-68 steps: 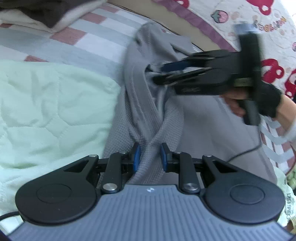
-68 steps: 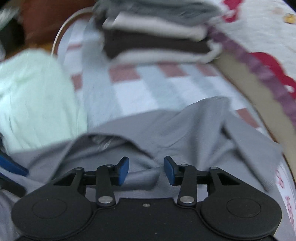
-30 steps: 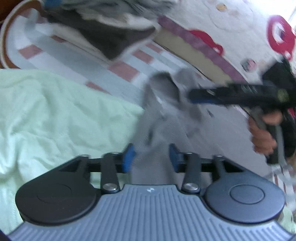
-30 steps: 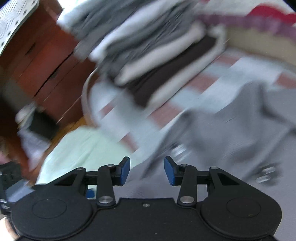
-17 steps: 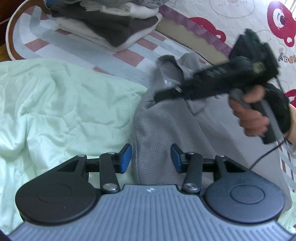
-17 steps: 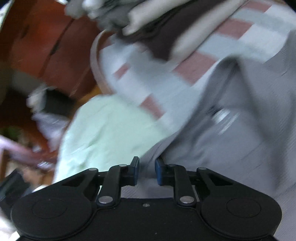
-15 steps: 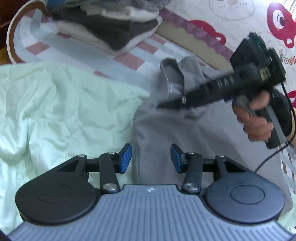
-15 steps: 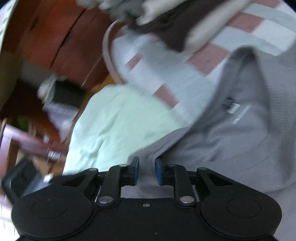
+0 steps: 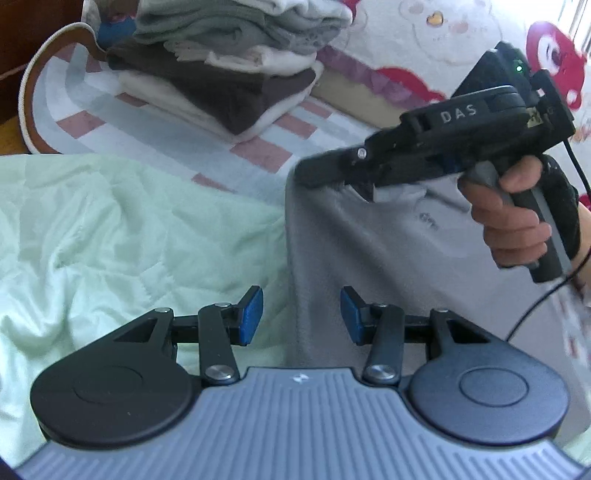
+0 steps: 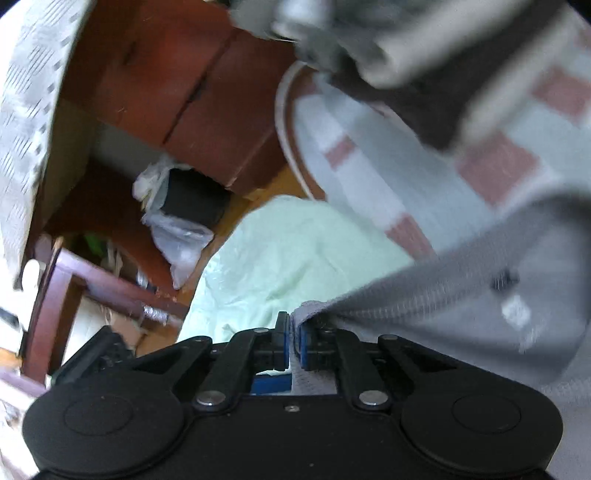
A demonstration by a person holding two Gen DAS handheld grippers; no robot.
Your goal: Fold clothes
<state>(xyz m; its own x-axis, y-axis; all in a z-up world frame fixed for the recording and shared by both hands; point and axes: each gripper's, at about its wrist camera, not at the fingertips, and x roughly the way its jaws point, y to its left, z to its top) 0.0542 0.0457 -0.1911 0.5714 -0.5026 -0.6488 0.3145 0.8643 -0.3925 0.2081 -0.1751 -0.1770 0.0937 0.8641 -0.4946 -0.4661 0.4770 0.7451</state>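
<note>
Left gripper now spread wide over grey shirt, right gripper newly clamped on its edge beside green quilt

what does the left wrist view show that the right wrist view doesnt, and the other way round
Only the left wrist view shows the open left gripper, the person's hand on the right tool's handle, and the cartoon-print cover.

Only the right wrist view shows the right gripper shut on the grey garment at its edge, plus the wooden furniture and a plastic bag off the bed.

Both share the grey garment, the green quilt, the checked sheet and the folded stack.
</note>
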